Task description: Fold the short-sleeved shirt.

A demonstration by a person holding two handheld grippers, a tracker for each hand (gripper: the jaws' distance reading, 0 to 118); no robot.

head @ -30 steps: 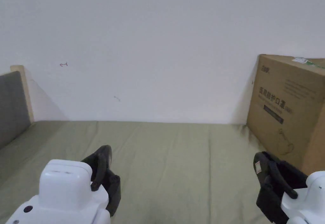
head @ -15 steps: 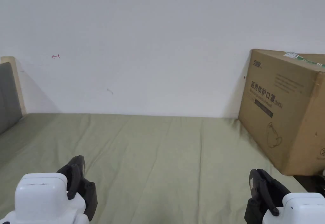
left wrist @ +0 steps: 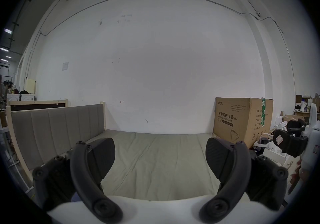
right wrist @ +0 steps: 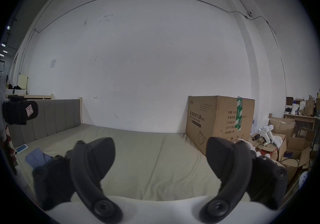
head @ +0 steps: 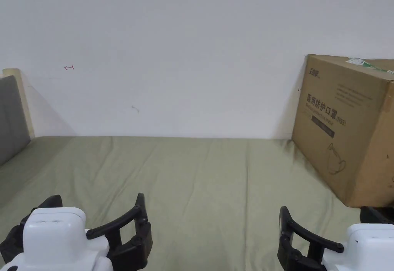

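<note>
While folded, blue shirt (right wrist: 37, 157) beside left jaw.

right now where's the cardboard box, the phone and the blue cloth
cardboard box (head: 338, 129): head view, its printed front face.
phone (right wrist: 21, 148): right gripper view, its screen, on the bed's left side.
blue cloth (right wrist: 37, 157): right gripper view, its top.

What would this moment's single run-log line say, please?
left gripper: open, empty | right gripper: open, empty | bed: green sheet bare ahead | cardboard box: right
</note>
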